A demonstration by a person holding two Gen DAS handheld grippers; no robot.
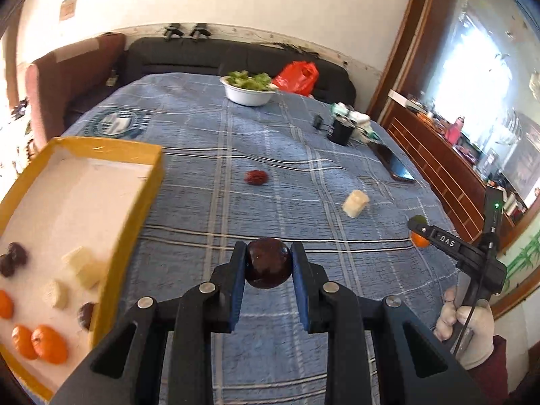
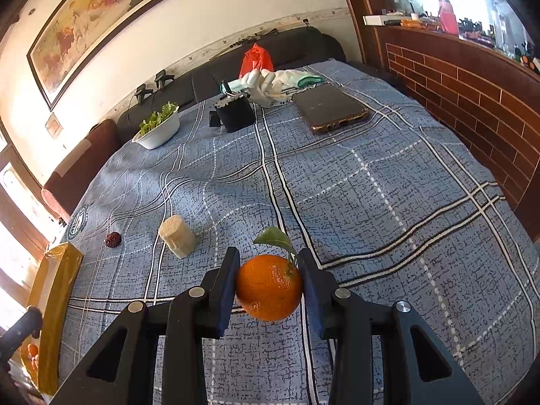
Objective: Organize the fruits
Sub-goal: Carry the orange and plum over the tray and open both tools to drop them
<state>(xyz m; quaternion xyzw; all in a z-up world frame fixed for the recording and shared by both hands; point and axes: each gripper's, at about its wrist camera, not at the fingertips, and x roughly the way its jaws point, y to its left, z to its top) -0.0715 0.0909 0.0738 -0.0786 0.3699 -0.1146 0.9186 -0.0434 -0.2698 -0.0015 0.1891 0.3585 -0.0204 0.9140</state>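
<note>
my left gripper (image 1: 268, 263) is clenched on a dark red-brown fruit (image 1: 268, 265), both blue pads pressed against its sides, held over the blue plaid cloth (image 1: 209, 202). at 9 o'clock from it in the left wrist view sits the yellow box (image 1: 135, 209), white inside. in the box i count 3 oranges (image 1: 49, 343) at the near end, pale cut chunks (image 1: 84, 268) in the middle, and dark fruits (image 1: 13, 258) along the left side, plus 1 dark fruit against the right wall.

my right gripper (image 2: 268, 285) is grasping a leafy orange (image 2: 269, 286), a green leaf standing up from its stem. the left wrist view catches that gripper at 3 o'clock, with my gloved right hand (image 1: 467, 327) on its handle.

loose on the cloth: a wrinkled red date (image 1: 256, 178) at 12 o'clock from the left gripper, and a pale cylinder chunk (image 2: 177, 236) at 10 o'clock from the right gripper, well apart from each other.

far end: white bowl of greens (image 1: 249, 89), red bag (image 1: 297, 76), black cup (image 2: 235, 113), phone (image 2: 332, 108), white gloves (image 2: 273, 82).
</note>
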